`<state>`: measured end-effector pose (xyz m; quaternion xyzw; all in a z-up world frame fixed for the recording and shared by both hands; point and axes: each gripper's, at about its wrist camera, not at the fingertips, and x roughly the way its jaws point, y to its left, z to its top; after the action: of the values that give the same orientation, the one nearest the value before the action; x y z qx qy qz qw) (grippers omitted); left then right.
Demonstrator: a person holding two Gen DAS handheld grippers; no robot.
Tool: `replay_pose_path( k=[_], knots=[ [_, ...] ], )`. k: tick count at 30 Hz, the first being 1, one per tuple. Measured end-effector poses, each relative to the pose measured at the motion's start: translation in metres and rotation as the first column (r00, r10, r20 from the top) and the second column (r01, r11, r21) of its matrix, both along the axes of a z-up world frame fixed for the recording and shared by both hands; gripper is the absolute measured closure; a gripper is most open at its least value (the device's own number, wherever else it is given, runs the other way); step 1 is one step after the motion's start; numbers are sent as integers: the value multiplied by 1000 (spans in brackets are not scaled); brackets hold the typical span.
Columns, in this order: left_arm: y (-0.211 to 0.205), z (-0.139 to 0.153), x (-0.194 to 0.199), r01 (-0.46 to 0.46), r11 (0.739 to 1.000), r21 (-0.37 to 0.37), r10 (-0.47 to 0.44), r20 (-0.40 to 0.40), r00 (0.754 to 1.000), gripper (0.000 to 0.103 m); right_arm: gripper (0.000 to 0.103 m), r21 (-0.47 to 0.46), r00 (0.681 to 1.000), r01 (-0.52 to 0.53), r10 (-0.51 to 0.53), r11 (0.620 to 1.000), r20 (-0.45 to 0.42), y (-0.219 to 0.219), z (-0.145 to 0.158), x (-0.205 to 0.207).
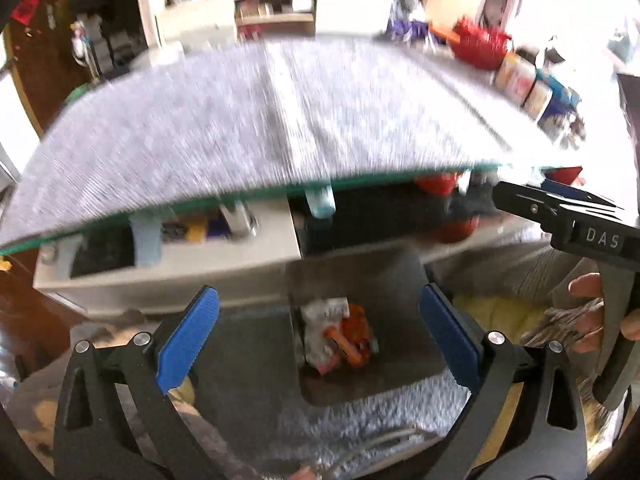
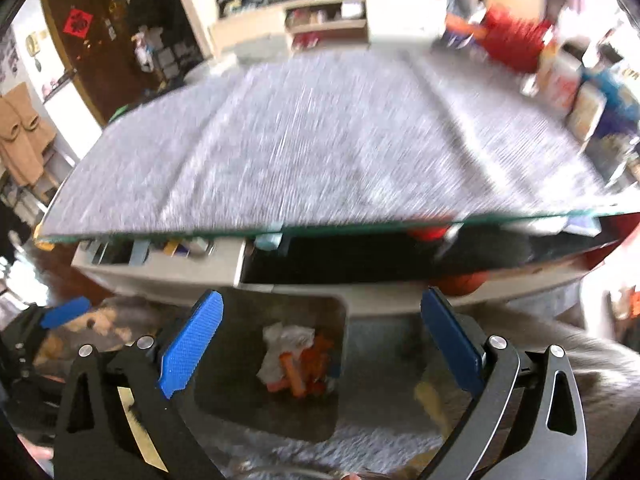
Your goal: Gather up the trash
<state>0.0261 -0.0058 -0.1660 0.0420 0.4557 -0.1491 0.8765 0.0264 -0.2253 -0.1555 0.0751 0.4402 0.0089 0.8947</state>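
A grey bin (image 1: pixel 404 344) stands on the floor below the table edge; it also shows in the right wrist view (image 2: pixel 240 400). White and orange trash (image 1: pixel 340 336) lies inside it, seen too in the right wrist view (image 2: pixel 298 360). My left gripper (image 1: pixel 320 340) is open and empty, held above the bin. My right gripper (image 2: pixel 322 344) is open and empty, also above the bin. The right gripper's body (image 1: pixel 580 224) shows at the right of the left wrist view. Both views are motion-blurred.
A glass-topped table with a grey mat (image 1: pixel 260 120) fills the middle of both views. A red pot (image 1: pixel 480 44) and several containers (image 1: pixel 540 92) stand along its right side. A shelf (image 1: pixel 180 240) under the table holds small items. A grey rug (image 1: pixel 360 412) lies under the bin.
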Motion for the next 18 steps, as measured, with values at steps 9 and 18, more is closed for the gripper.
replay_pose_path(
  k=[9, 18],
  knots=[
    [12, 87, -35, -51, 997, -62, 64, 242, 968, 8, 3, -3, 960, 71, -67, 997, 272, -12, 83, -42],
    [20, 139, -68, -115, 989, -97, 144, 386, 911, 8, 3, -32, 901, 171, -144, 985, 409, -27, 130, -77]
  ],
)
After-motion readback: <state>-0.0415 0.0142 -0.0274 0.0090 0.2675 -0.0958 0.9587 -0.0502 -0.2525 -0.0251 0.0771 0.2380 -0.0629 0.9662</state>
